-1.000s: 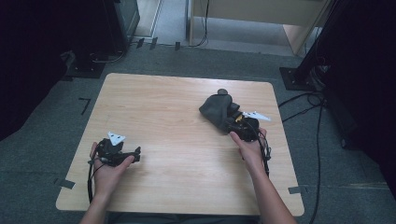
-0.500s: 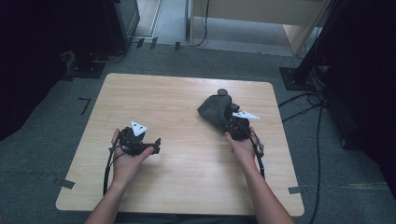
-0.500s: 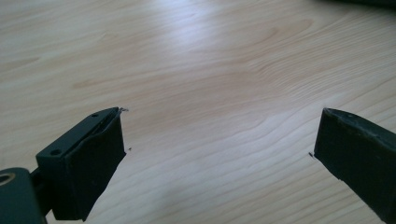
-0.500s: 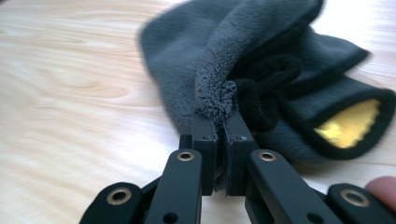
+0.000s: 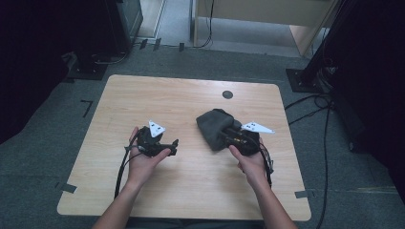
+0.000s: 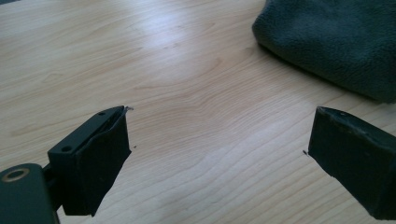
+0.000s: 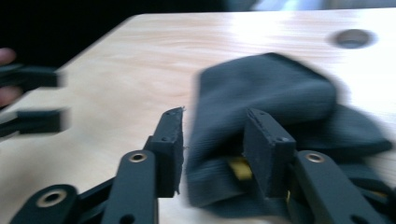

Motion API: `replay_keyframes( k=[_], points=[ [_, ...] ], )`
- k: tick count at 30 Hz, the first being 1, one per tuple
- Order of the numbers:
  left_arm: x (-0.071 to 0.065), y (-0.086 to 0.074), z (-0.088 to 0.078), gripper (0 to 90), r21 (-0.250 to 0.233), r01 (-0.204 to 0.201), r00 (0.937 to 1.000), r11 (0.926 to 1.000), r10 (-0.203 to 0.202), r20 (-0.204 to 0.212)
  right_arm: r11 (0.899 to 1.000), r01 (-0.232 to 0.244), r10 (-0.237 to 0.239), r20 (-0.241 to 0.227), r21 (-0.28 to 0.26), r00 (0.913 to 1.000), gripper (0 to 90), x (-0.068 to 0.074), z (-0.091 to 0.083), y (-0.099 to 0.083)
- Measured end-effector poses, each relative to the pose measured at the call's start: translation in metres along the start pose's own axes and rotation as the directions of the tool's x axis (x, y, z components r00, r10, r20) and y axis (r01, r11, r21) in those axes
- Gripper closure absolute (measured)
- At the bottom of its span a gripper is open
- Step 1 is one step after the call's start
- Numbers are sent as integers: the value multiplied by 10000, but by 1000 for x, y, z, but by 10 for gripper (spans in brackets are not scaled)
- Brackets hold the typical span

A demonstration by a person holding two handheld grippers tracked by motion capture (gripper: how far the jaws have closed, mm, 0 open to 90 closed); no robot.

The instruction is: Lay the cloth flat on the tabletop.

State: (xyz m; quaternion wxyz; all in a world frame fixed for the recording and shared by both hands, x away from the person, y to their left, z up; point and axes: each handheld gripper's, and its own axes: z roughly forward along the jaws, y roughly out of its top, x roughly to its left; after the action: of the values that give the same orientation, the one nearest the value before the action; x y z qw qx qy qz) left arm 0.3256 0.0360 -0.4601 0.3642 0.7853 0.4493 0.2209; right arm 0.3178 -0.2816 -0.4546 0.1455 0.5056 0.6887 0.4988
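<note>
Pale wooden worktop [image 5: 143, 100]: right hand-held gripper [image 7: 212, 144], jaws reopening around soft, light grey fleece cloth's [image 7: 266, 88] near fold; left hand-held gripper [image 6: 219, 154] agape, empty.

A wooden table [image 5: 143, 100] with rounded corners stands on grey carpet, seen from above. A person's two bare forearms come in from the near edge. The left hand [image 5: 143, 160] holds the left gripper [image 5: 165, 145] over the table's near left middle, its jaws pointing right. A dark grey cloth [image 5: 212, 126], bunched into a lump, lies right of centre. The right hand [image 5: 250, 162] holds the right gripper [image 5: 229, 136] right at the cloth's near right side, its jaws reaching into the fabric. A small round hole [image 5: 228, 94] sits near the table's far edge. Black cables [image 5: 325, 102] trail over the floor to the right.
</note>
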Motion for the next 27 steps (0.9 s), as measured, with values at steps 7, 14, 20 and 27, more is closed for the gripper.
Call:
replay_keyframes(
  k=[7, 14, 20, 27],
  points=[
    [-5, -3, 1, 59, -12, -347, 9985, 9994, 348, 427, 9930, 96, -198, 854, 1181, 9962, 551, -6, 36, -23],
    [-6, -5, 0, 152, -62, -374, 9968, 9993, 377, 698, 9788, 926, -928, -77, 1829, 9957, 842, 20, 61, -33],
    [-8, -4, 0, 150, -220, -246, 9937, 9995, 269, 1090, 9802, 1126, -944, -1153, 1629, 9888, 864, 46, 60, -36],
    [-6, -5, -1, 151, -211, -199, 9942, 9996, 220, 1053, 9879, 1149, -801, -2917, 1043, 9532, 684, 66, 51, -34]
  ],
)
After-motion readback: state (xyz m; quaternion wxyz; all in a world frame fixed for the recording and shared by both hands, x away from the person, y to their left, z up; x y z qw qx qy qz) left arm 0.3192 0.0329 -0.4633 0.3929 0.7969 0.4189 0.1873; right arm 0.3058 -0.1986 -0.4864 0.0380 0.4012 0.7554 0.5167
